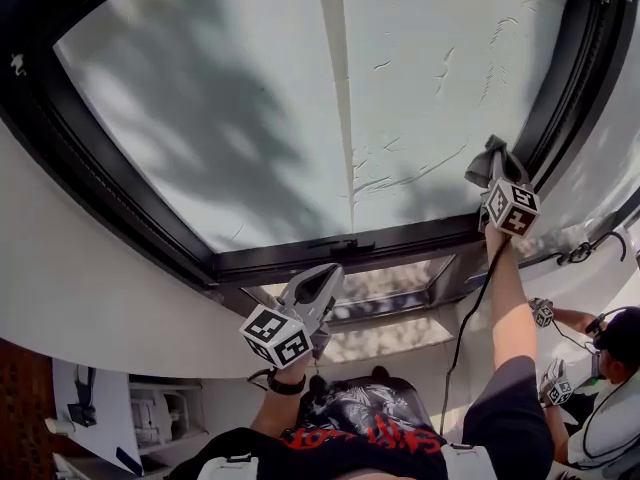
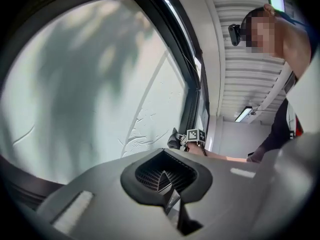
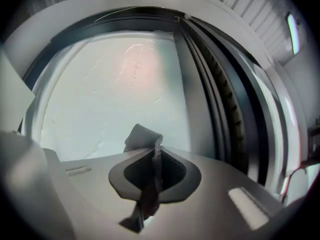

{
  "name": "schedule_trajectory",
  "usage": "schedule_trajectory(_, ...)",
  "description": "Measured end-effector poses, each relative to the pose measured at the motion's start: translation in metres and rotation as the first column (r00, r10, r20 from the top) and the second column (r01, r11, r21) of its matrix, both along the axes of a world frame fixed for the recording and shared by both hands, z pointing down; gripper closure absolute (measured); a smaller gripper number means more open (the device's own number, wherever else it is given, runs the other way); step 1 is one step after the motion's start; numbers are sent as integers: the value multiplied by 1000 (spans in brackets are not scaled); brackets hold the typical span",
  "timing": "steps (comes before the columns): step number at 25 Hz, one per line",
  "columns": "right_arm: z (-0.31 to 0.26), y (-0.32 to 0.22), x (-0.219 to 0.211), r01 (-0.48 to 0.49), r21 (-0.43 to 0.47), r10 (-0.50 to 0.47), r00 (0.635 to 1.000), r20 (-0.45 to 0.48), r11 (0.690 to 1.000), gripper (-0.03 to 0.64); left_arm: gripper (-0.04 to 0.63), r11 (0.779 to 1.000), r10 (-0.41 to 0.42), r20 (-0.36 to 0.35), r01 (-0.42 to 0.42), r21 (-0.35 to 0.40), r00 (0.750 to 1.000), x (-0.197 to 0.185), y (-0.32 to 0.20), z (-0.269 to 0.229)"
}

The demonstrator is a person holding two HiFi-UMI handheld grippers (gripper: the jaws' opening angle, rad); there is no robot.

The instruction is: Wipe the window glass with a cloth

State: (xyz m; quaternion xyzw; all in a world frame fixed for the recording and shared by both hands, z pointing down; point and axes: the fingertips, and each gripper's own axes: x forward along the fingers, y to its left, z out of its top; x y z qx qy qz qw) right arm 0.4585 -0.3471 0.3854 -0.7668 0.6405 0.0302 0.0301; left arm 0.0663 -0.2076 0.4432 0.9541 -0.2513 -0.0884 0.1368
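Shirt [image 1: 360,423]: dark with red print, at the bottom edge of the head view, below the window glass [image 1: 250,98].
Left gripper [image 1: 322,280]: held up beneath the lower edge of the window glass, in front of the dark frame [image 1: 300,258], apart from the pane.
Right gripper [image 1: 497,173]: on an outstretched arm at the lower right corner of the window glass, with its marker cube [image 1: 511,208] turned to the camera.
Cloth [image 1: 482,166]: grey and bunched at the right gripper's tip, at the window glass close to its right edge. Whether it actually touches cannot be told.
Second person [image 1: 600,368]: down and to the right of the window glass, partly cut off.
Left gripper view: the left gripper [image 2: 167,184] has its jaws together and empty. The window glass [image 2: 75,94] fills the left side and fine streaks [image 2: 137,134] mark it low down. The right gripper [image 2: 182,140] and cloth [image 2: 174,140] sit at its right edge.
Right gripper view: the right gripper [image 3: 155,171] is clamped on the cloth [image 3: 142,136]. One fold stands up towards the window glass [image 3: 110,89] and a tail hangs below the jaws. The frame [image 3: 225,99] runs along the right of the window glass.
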Motion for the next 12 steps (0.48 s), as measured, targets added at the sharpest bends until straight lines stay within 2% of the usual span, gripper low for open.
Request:
schedule_trajectory(3,-7,2,-82,132,58,-135,990,46,990,600,594,1000,-23,0,23,4,1000,-13,2,0)
schedule_trajectory(5,-15,6,-164,263,106,-267,963,23,959,600,594,999,-42,2,42,6,999,-29,1,1)
schedule_trajectory(6,-18,7,-212,345,123,-349,937,11,930,600,594,998,-67,2,67,4,998,-41,0,2)
schedule_trajectory(7,-20,5,-264,435,132,-439,898,4,891,600,594,994,-105,0,105,1,994,-57,0,4)
schedule_trajectory(9,-17,2,-367,599,134,-606,796,7,789,598,594,982,-188,-3,188,-7,982,-93,1,6)
schedule_trajectory(12,0,-5,-497,750,101,-755,655,21,654,598,594,960,-281,-4,281,-13,960,-146,4,10)
